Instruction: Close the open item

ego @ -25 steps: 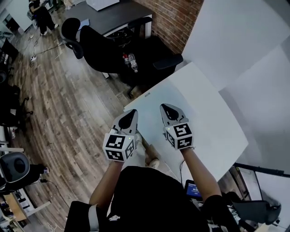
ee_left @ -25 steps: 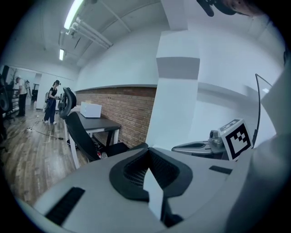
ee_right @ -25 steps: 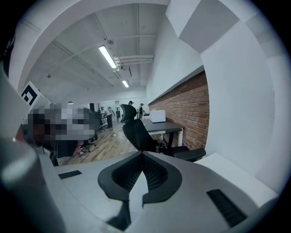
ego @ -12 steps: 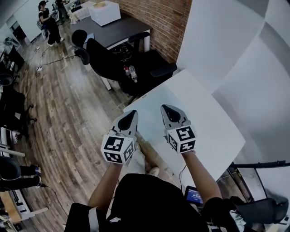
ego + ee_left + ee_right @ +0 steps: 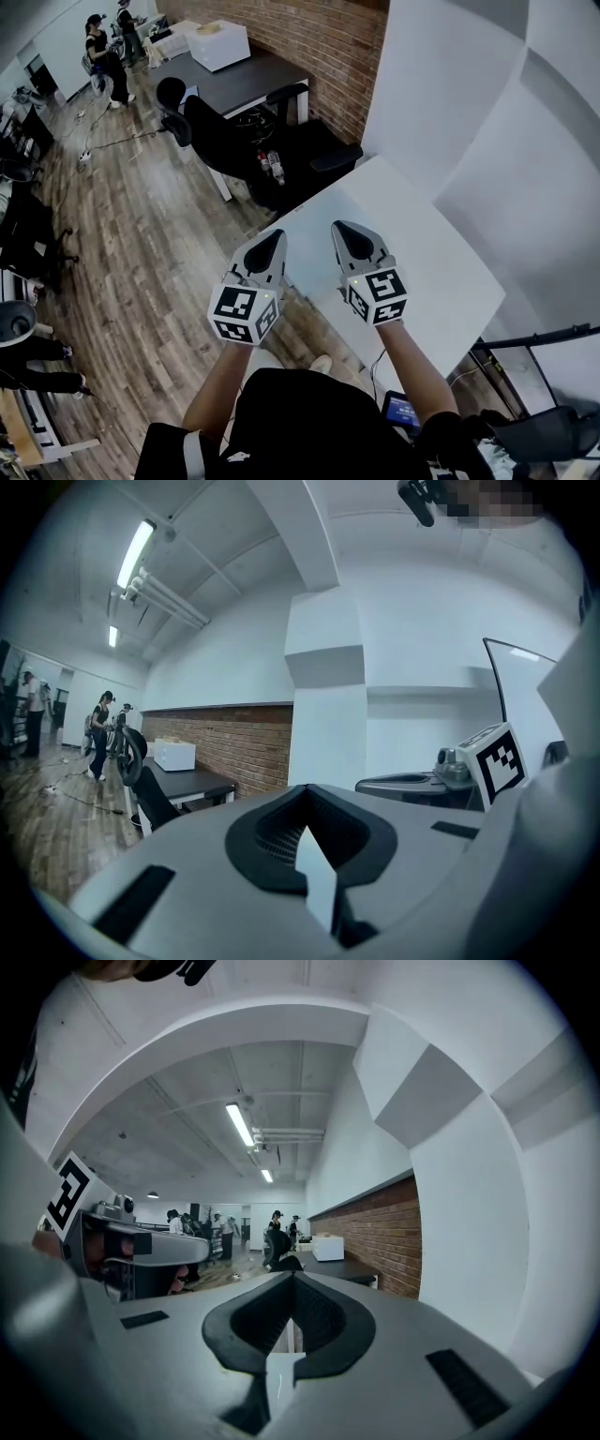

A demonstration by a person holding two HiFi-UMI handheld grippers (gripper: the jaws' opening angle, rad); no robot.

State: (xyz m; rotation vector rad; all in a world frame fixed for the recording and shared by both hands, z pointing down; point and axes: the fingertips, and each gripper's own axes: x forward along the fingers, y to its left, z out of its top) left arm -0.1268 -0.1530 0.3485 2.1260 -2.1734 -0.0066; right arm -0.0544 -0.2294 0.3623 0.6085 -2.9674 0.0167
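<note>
Head view: left hand-held gripper and right hand-held gripper hover at the near edge of the white desk, jaws together, holding nothing. No open item shows in any view; finding it probably comes first. Beyond the desk, black office chairs crowd the floor

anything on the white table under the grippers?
No item shows on the white table; its visible top is bare. The right gripper and arm cover part of it; the left gripper overlaps its edge.
</note>
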